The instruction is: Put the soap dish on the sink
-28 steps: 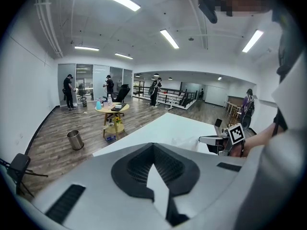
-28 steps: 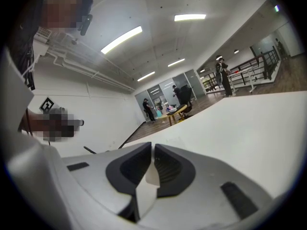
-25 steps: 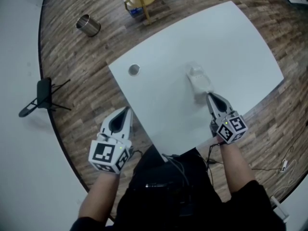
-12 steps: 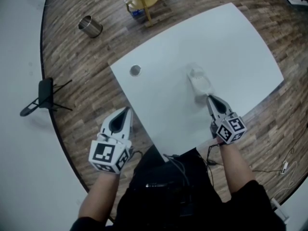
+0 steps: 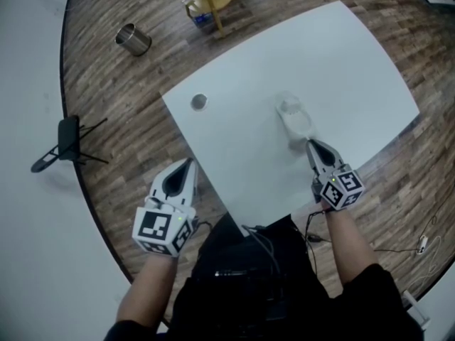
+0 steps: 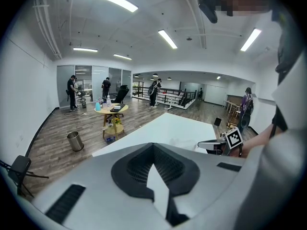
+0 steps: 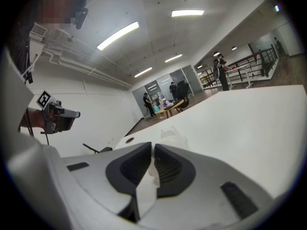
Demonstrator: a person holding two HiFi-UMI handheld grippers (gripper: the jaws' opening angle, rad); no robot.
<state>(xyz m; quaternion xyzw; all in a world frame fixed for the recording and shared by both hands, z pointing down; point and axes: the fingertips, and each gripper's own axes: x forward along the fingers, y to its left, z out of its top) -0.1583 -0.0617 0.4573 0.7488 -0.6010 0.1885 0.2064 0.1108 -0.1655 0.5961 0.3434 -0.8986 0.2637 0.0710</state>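
The right gripper [image 5: 310,143] pinches the rim of a clear, glossy soap dish [image 5: 291,114] on the flat white sink [image 5: 355,62]. The left gripper [image 5: 188,163] is closed on nothing.

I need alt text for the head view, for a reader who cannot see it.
Seen from above, the right gripper pinches the near end of a clear soap dish on a white table. The left gripper, shut, hangs off the table's edge, over the wooden floor.

The table [image 5: 355,55] is white, the plank floor [image 5: 121,141] streaky brown, the soap dish [image 5: 293,116] clear whitish
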